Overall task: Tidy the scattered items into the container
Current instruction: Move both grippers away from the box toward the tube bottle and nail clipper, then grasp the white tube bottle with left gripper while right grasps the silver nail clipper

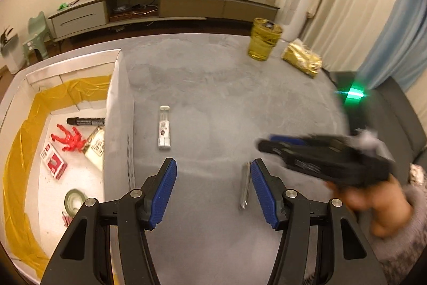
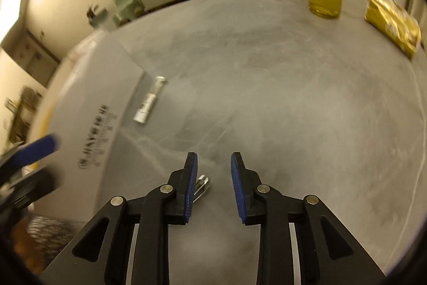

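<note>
The white box (image 1: 118, 108) with a yellow lining stands at the left; inside lie a black marker (image 1: 85, 121), a red figure (image 1: 70, 138), a red packet (image 1: 53, 161) and a tape roll (image 1: 73, 200). On the grey table a white tube (image 1: 164, 128) lies beside the box wall, also seen in the right wrist view as the white tube (image 2: 149, 101). A small metal clip (image 1: 245, 186) lies just outside my left gripper's right finger. My left gripper (image 1: 213, 164) is open and empty. My right gripper (image 2: 213, 156) is open, with the metal clip (image 2: 202, 185) beside its left finger.
A yellow bottle (image 1: 264, 40) and a gold bag (image 1: 301, 60) sit at the table's far right. The right gripper (image 1: 267, 142), blurred, is held by a hand (image 1: 373, 205) at the right. The box wall (image 2: 106, 111) rises left of the right gripper.
</note>
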